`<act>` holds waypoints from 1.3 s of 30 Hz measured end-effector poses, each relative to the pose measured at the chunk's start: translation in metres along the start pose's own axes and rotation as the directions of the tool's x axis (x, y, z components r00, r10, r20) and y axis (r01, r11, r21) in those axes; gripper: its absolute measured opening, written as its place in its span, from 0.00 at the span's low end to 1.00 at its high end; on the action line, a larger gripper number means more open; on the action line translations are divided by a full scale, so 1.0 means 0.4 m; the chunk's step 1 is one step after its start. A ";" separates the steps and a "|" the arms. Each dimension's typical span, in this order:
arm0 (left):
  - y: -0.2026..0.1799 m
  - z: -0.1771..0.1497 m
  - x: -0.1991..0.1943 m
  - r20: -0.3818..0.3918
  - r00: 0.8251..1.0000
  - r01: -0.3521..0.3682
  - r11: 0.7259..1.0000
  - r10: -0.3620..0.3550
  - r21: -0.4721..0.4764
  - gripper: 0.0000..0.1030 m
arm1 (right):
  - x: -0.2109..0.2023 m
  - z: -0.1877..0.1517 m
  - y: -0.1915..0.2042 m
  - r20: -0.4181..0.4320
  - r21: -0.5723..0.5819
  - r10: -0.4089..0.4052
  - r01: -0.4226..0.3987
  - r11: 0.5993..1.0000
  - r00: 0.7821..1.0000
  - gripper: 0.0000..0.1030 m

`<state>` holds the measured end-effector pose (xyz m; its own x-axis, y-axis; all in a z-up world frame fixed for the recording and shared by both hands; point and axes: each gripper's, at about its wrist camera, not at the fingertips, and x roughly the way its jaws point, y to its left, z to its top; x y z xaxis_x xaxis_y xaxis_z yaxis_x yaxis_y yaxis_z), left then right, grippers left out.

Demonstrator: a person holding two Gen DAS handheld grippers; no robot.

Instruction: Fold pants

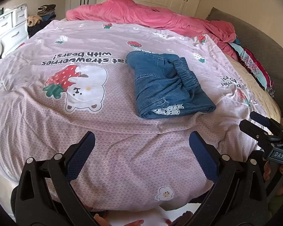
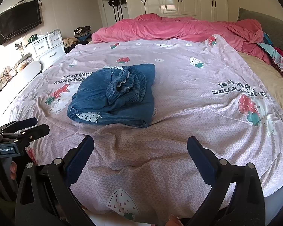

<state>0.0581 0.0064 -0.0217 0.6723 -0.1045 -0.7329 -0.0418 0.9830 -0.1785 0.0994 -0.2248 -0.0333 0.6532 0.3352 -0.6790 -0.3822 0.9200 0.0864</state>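
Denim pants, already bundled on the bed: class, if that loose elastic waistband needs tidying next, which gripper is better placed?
Probably right. The waistband bunches on the pants' right side, nearer the right gripper. The left gripper, also open and empty, sits further left.

Matt blue denim pants [image 1: 168,86] with white lace trim lie on a soft printed cotton sheet [image 1: 122,150].

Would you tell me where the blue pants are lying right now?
The folded blue pants lie on the lilac strawberry bedspread, beside the bear print, ahead of both open grippers and short of the pink duvet.
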 end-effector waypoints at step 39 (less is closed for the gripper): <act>0.007 -0.001 0.010 -0.008 1.000 0.019 1.000 -0.019 0.006 0.91 | 0.013 0.000 -0.030 -0.006 0.012 -0.044 0.044 0.999 0.999 0.96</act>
<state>0.0605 0.0088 -0.0255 0.6669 -0.1245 -0.7347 -0.0247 0.9817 -0.1887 0.1072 -0.2339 -0.0378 0.6651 0.2936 -0.6866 -0.3453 0.9362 0.0657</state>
